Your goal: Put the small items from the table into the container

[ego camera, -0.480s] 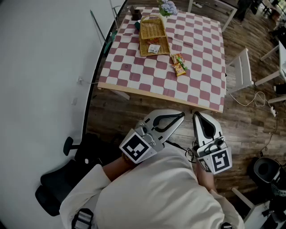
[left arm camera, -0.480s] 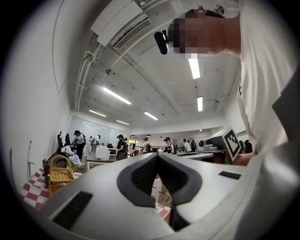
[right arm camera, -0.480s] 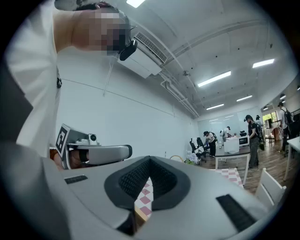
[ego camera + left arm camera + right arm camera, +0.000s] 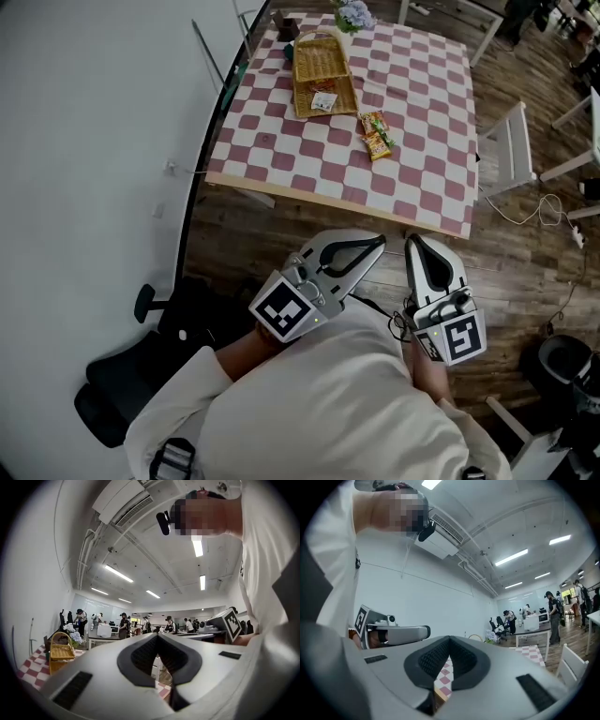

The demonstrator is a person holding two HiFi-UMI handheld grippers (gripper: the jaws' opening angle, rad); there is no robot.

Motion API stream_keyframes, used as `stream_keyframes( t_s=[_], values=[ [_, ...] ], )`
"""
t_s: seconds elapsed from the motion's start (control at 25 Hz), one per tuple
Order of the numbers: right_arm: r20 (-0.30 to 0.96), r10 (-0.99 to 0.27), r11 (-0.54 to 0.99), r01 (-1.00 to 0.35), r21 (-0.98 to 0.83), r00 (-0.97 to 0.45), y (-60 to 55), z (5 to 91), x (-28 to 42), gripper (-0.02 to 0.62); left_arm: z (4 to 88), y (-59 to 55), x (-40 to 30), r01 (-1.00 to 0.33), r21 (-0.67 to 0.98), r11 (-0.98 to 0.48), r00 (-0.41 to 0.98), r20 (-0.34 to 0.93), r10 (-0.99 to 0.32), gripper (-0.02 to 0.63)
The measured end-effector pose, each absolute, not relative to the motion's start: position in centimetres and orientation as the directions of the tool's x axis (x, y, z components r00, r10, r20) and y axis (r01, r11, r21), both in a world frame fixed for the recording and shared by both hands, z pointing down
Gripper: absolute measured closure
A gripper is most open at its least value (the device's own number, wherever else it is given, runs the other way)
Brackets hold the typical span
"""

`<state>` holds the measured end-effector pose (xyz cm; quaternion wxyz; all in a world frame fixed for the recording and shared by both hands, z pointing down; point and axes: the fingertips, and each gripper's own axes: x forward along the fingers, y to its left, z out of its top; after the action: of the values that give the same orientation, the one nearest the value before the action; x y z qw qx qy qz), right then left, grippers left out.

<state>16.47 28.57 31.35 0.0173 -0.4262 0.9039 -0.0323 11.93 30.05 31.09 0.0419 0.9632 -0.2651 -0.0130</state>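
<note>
A wicker basket (image 4: 323, 67) stands at the far left of the red-and-white checked table (image 4: 281, 150), with a small white packet (image 4: 323, 101) at its near end. Two green-and-orange snack packets (image 4: 376, 134) lie on the cloth just right of the basket. Both grippers are held level against the person's chest, well short of the table's near edge. My left gripper (image 4: 381, 242) (image 4: 157, 635) is shut with nothing in it. My right gripper (image 4: 413, 240) (image 4: 449, 638) is also shut and empty. The basket (image 4: 61, 651) shows small at the left of the left gripper view.
A bunch of pale flowers (image 4: 353, 14) and a dark object (image 4: 286, 26) sit at the table's far edge. A white chair (image 4: 506, 150) stands right of the table, with cables (image 4: 539, 206) on the wooden floor. A black office chair (image 4: 112, 394) is at lower left by the white wall.
</note>
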Motion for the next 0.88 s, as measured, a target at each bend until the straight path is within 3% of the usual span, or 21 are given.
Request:
stream_keyframes(
  t_s=[0.44,0.88],
  values=[
    [0.008,-0.762,0.646,-0.760,-0.071,-0.648,24.7,32.3,15.7,0.597,32.5,26.1,11.4,-0.518,0.112,-0.848,0.854,0.019,-0.519,0.577],
    [0.016,-0.774,0.632,-0.774,-0.053,-0.633,14.0,31.8,12.9,0.600,31.9,15.3,8.9,-0.482,0.110,-0.869,0.873,-0.023,-0.487,0.577]
  ],
)
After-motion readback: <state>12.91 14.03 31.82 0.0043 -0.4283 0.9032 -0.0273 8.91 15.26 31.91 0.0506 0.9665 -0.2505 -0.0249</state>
